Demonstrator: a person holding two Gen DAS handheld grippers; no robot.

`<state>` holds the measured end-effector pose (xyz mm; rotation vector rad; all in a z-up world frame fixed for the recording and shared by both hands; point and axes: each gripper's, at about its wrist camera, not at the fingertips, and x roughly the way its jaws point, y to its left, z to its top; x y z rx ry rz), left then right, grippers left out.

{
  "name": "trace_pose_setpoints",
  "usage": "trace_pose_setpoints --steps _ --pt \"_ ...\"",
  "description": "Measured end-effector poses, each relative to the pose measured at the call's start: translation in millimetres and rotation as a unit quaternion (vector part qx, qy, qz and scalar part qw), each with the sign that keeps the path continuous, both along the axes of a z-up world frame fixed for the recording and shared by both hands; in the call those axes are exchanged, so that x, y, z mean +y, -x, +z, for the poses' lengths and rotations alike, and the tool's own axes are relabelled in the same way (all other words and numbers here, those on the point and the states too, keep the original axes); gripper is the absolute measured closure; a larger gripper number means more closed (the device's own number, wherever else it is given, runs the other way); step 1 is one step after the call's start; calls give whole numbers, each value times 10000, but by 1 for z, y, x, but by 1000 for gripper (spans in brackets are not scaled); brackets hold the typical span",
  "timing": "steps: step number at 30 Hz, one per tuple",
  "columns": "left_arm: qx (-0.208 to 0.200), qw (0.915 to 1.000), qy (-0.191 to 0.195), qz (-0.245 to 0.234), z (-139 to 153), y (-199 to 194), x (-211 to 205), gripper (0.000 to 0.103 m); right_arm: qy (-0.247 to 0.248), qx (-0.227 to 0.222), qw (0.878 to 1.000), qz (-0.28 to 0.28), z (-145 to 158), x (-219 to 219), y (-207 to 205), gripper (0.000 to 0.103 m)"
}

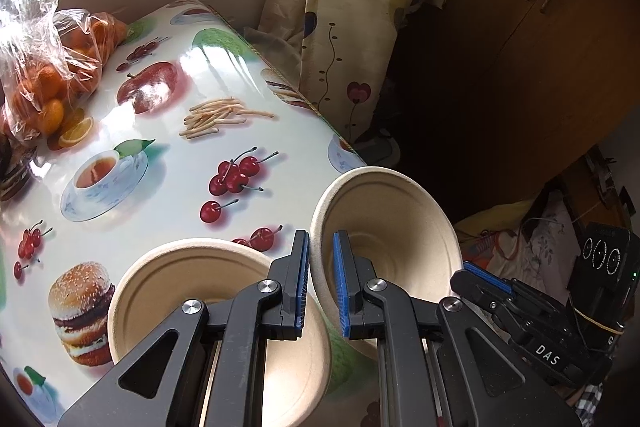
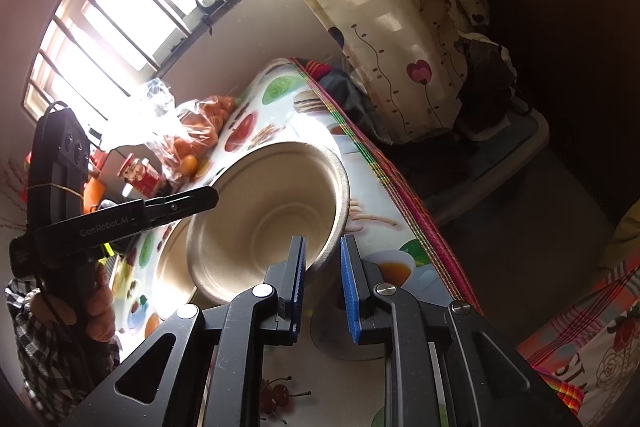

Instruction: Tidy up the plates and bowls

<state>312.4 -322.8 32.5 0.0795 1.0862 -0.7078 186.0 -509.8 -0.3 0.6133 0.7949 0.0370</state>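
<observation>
A beige pulp bowl [image 1: 396,223] is tilted on its side above the table's right edge. My left gripper [image 1: 321,281] is shut on its near rim, one blue pad inside, one outside. A second beige bowl [image 1: 192,291] sits on the table just left of it. In the right wrist view the held bowl [image 2: 272,215] is tilted above the second bowl [image 2: 172,263]. My right gripper [image 2: 322,285] has its jaws apart and empty; the bowl's rim lies just beyond its left pad. The right gripper [image 1: 488,279] also shows at the bowl's right side.
The table [image 1: 168,163] has a glossy cloth printed with fruit and food. A plastic bag of oranges [image 1: 52,75] lies at the far left. A curtain [image 1: 340,7] hangs beyond the table's right edge, beside a dark wooden cabinet [image 1: 540,39]. A red tin [image 2: 140,175] stands near the oranges.
</observation>
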Motion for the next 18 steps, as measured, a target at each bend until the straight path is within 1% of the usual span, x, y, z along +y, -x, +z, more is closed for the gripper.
trace_pose_setpoints --steps 9,18 --pt "-81 9999 77 -57 10 10 3 90 93 -160 9998 -39 16 0 12 86" --pt "-178 9996 201 -39 25 24 16 90 214 -309 9993 -5 32 9 26 86"
